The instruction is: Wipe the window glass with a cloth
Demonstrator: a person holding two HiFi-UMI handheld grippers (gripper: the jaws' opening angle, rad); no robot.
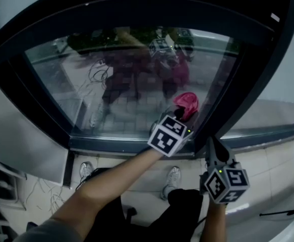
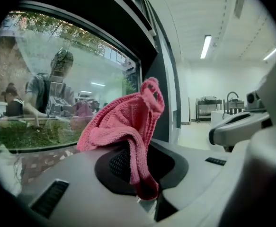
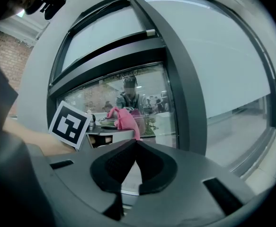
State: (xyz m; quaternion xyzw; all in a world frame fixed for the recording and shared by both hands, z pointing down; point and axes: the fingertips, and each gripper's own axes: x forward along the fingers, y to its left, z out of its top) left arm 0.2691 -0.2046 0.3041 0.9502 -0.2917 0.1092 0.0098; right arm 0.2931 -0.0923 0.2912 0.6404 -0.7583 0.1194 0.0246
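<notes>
Left gripper [image 1: 181,116] clamped on the pink cloth [image 1: 186,105], up at the glass [image 1: 131,79], lower right; right gripper [image 1: 213,147] closed on nothing, lower down.

Cloth is soft, light and floppy, and slumps over my jaws. I judge a deep pinch on a bunched fold the best hold, with the loose part left to wipe. Left gripper view shows the pinch and drooping tail, which the cube [image 1: 169,134] hides in head view. Only head view places the cloth on the pane. Contact with the glass: can't tell.

Cloth [image 2: 121,124]: pink terry, nubbly, matt. Glass [image 1: 126,84]: smooth, glossy, strongly reflective. Frame [image 1: 136,11]: dark, smooth, matt, metal by the look of it.
</notes>
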